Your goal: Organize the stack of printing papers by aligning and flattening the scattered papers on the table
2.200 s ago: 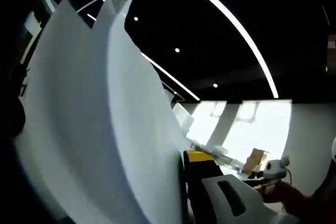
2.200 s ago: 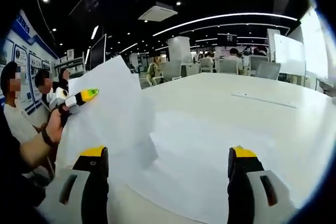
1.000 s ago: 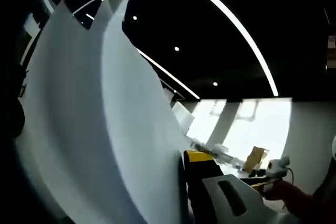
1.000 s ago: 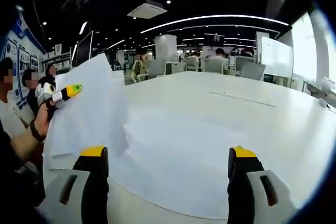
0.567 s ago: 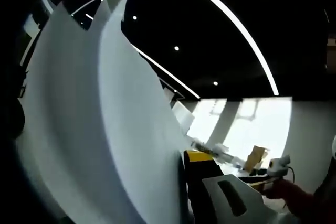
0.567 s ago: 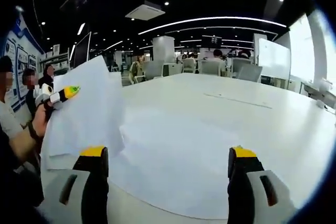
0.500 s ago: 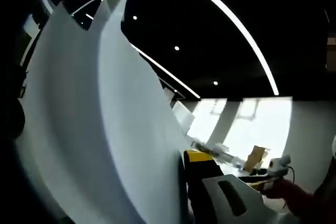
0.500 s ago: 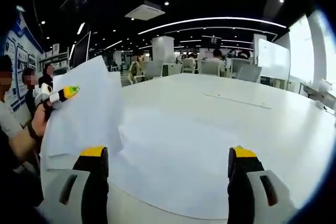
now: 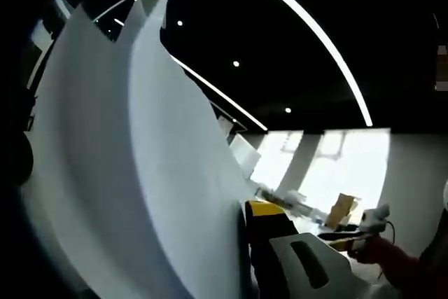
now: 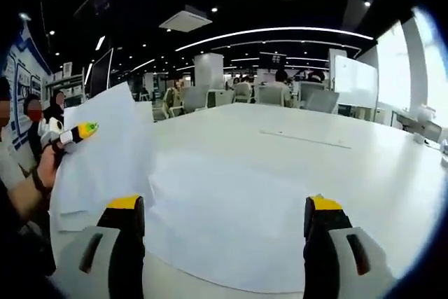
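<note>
Papers, white and blank, lay in a loose overlapping spread on the white surface, directly ahead of the right claw, whose two yellow-tipped jaws stood wide apart with nothing between them, one on either side of the spread. In the right gripper view, a further sheaf of sheets was held raised at the left, its lower edge near or on the surface beside the flat spread; whether it touched could not be told. The left claw gripped this sheaf near its upper left edge, with a hand behind it. In the left gripper view, the same raised sheets curved upward across the left half of the picture, several pointed corners showing at the top against a dark ceiling with curved light strips. Only one yellow-tipped jaw of the left claw was visible there, pressed against the paper, the other hidden behind the sheets, the claw closed on them. The right claw appeared at the lower right of that view, held by a hand in a red sleeve. Chairs and seated people stood beyond the far edge of the surface
</note>
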The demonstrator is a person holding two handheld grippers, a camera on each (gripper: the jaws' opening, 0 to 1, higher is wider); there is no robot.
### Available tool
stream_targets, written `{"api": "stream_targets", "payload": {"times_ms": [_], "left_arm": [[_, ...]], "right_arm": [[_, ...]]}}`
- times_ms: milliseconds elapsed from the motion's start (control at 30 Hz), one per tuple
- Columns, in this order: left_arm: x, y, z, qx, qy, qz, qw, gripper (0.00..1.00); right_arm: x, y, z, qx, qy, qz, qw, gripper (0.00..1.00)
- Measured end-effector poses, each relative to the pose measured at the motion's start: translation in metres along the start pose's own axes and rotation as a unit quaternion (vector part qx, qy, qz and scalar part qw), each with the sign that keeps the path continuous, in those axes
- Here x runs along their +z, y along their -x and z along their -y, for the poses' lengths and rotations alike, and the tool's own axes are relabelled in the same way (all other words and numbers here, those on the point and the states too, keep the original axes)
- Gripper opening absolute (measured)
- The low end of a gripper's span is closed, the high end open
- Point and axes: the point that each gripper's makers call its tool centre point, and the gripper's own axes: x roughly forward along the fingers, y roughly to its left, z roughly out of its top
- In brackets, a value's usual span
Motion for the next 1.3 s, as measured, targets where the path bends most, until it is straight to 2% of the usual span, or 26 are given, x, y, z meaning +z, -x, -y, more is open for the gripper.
{"api": "stream_targets", "payload": {"times_ms": [767,900,1300], "left_arm": [[0.0,0.0,0.0,0.0,-0.001,-0.002,1.0,0.11],[0.0,0.0,-0.001,0.0,-0.002,-0.002,1.0,0.11],[-0.002,0.0,-0.001,0.002,-0.005,-0.004,1.0,0.11]], "right_arm": [[-0.016,0.013,0.032,-0.065,0.004,-0.011,0.9978,0.9],[-0.016,0.014,0.033,-0.063,-0.01,-0.004,0.9979,0.9],[-0.018,0.017,0.039,-0.076,-0.008,-0.005,0.9971,0.9]]}}
